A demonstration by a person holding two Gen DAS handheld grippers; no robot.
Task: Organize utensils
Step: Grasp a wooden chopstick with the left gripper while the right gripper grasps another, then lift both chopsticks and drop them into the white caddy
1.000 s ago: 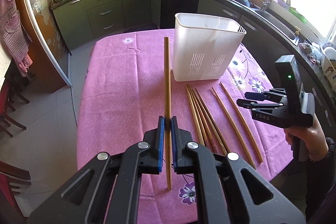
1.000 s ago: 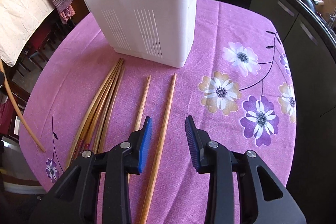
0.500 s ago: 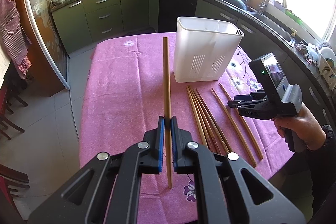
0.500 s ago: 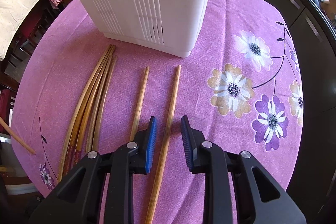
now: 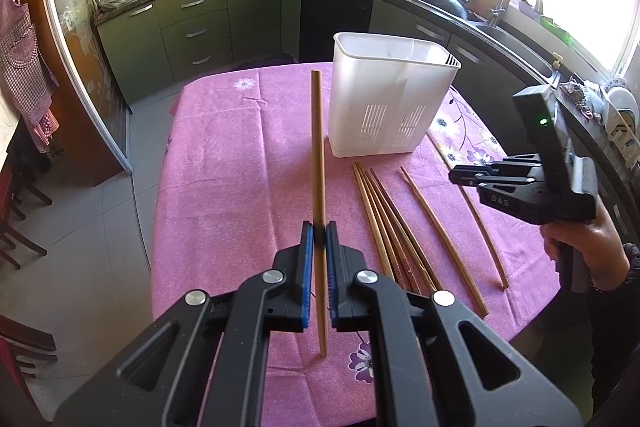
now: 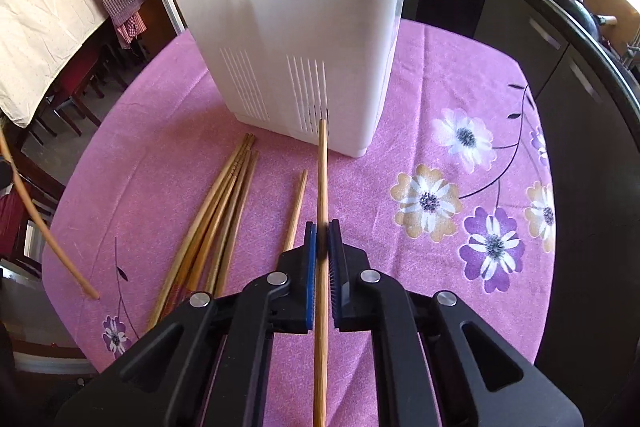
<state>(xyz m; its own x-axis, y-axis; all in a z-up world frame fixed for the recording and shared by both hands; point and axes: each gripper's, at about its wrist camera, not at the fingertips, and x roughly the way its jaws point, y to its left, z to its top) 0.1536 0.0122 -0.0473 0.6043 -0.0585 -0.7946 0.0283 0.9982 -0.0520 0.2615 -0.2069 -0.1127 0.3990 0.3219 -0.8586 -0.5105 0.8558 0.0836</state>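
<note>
My left gripper point(image 5: 319, 231) is shut on a wooden chopstick point(image 5: 317, 147) and holds it above the pink tablecloth point(image 5: 224, 163), left of the white slotted utensil holder point(image 5: 390, 107). My right gripper point(image 6: 321, 233) is shut on another chopstick point(image 6: 322, 179), lifted and pointing at the holder point(image 6: 304, 39). In the left wrist view the right gripper point(image 5: 460, 174) hovers right of the holder. A bundle of several chopsticks point(image 5: 384, 223) and one single chopstick point(image 5: 440, 239) lie on the cloth; they also show in the right wrist view point(image 6: 216, 219).
Green kitchen cabinets point(image 5: 192, 27) and a counter with a sink point(image 5: 504, 23) curve behind and right of the table. Chairs point(image 5: 16, 211) stand on the tiled floor to the left. The table edge is near on the right point(image 6: 536, 267).
My right gripper has closed on the rightmost chopstick and lifted it off the cloth. My left gripper has risen a little with its chopstick still held.
</note>
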